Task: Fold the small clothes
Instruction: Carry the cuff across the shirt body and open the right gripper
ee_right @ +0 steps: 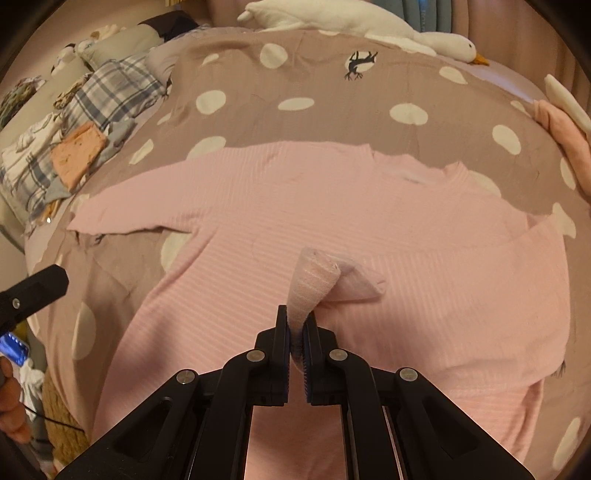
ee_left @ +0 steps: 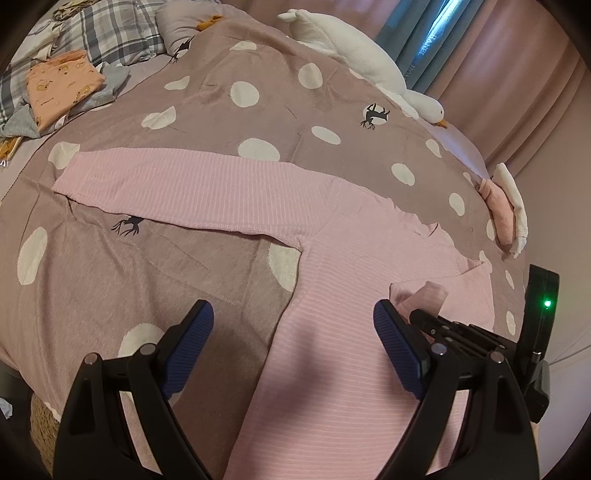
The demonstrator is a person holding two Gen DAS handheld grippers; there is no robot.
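You're working over a bed covered by a mauve blanket (ee_left: 207,122) with white dots and small deer prints; pink curtains (ee_left: 517,74) hang behind it. A white goose plush (ee_left: 354,48) lies along the far edge, and a folded orange garment (ee_left: 62,86) sits on a plaid pillow (ee_left: 110,29) at far left. The pink ribbed shirt (ee_left: 332,332) lies flat below you, one sleeve stretched out to the left. Your left hand-held gripper (ee_left: 293,339) hovers over its hem with jaws wide apart. Your right hand-held gripper (ee_right: 296,332) is clamped on the other sleeve's cuff (ee_right: 314,277), lifted above the shirt's body.
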